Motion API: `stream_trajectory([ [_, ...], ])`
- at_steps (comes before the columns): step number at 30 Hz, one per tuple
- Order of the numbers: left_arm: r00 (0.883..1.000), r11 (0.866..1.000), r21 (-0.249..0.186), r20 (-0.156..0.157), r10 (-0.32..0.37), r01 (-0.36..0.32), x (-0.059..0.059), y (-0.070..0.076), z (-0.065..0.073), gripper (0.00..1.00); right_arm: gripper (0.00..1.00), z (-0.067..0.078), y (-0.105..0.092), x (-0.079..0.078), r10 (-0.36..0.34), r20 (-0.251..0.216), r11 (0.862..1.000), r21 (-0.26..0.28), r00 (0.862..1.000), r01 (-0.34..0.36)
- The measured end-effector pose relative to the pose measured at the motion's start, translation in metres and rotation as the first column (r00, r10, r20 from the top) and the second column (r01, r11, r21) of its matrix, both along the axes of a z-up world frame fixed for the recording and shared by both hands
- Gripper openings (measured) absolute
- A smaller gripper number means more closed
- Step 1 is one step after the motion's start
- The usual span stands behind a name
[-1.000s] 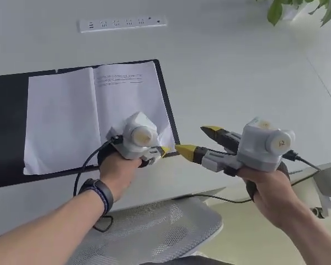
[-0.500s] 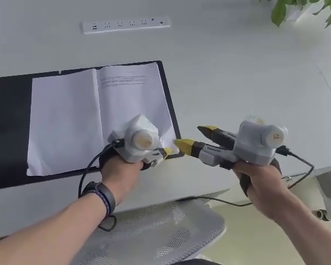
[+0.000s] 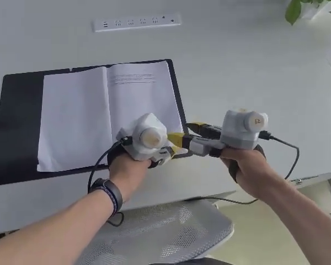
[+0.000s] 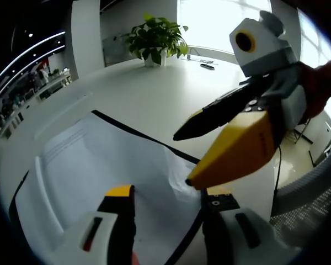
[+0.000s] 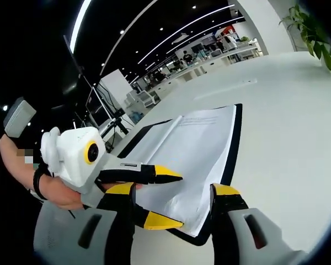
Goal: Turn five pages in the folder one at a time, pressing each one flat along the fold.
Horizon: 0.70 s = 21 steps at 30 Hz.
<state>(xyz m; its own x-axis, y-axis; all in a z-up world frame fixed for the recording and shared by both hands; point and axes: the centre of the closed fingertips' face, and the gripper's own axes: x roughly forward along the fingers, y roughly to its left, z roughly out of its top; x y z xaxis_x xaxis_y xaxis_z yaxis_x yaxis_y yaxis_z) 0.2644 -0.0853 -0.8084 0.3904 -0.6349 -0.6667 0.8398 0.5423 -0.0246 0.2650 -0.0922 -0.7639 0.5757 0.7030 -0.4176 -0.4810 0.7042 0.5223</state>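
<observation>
Head view: open folder (image 3: 22,127) left of centre, with left gripper (image 3: 164,155) and right gripper (image 3: 186,134) close together at its lower right corner; left gripper view: own jaws parted at bottom over the page (image 4: 99,160) (right gripper's likewise, at right); right gripper view: own jaws spread at bottom, folder mid-frame.

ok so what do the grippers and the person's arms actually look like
The left gripper and right gripper both have pale grey-white bodies and black fingers with yellow tips. A black cable trails from each one. The arms are bare, with no sleeves, and there is a dark wristband on the left wrist.
</observation>
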Motion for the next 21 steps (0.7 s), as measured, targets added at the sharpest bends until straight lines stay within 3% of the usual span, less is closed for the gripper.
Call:
stream_trajectory([
  [16, 1.000, 1.000, -0.007, -0.002, 0.014, -0.014, 0.000, 0.000, 0.001, 0.47, 0.49, -0.011, 0.005, 0.012, 0.002, -0.037, 0.999, 0.047, 0.999, 0.000],
  [21, 1.000, 1.000, -0.008, -0.003, 0.014, -0.015, 0.000, 0.000, 0.000, 0.47, 0.42, -0.013, 0.007, 0.016, -0.006, -0.052, 0.998, 0.068, 0.999, 0.010],
])
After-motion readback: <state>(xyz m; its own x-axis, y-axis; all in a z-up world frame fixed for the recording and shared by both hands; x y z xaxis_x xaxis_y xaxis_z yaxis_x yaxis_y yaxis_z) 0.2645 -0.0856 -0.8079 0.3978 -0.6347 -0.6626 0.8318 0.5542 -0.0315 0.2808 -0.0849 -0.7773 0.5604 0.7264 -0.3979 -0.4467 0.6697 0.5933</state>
